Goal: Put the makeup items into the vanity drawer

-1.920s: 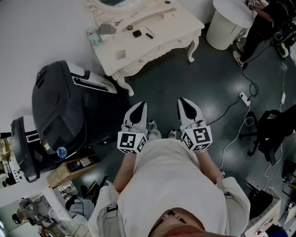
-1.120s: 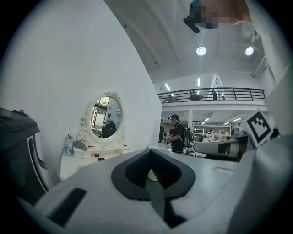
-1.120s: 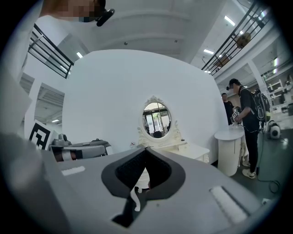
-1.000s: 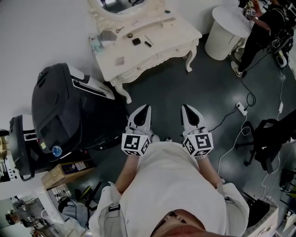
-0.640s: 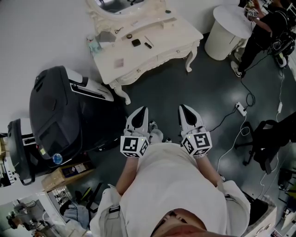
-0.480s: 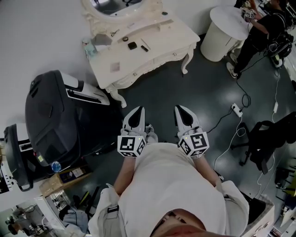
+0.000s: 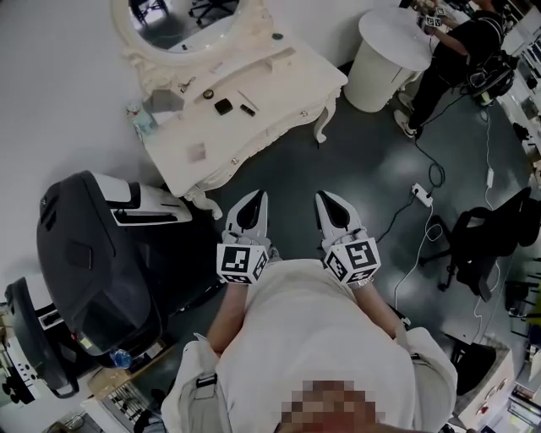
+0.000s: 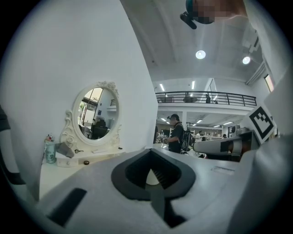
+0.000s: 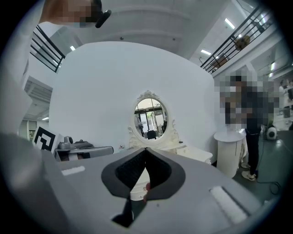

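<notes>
Tongs L (image 7: 256, 196) closed, empty | tongs R (image 7: 322, 197) closed, empty | vanity (image 7: 286, 86) well ahead

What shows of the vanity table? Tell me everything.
The vanity table is cream-white, ornately carved, on curved legs, with an oval mirror at its back. It stands on the dark floor against the white wall. Its front drawers look shut. On top lie small items, among them a dark square case.
</notes>
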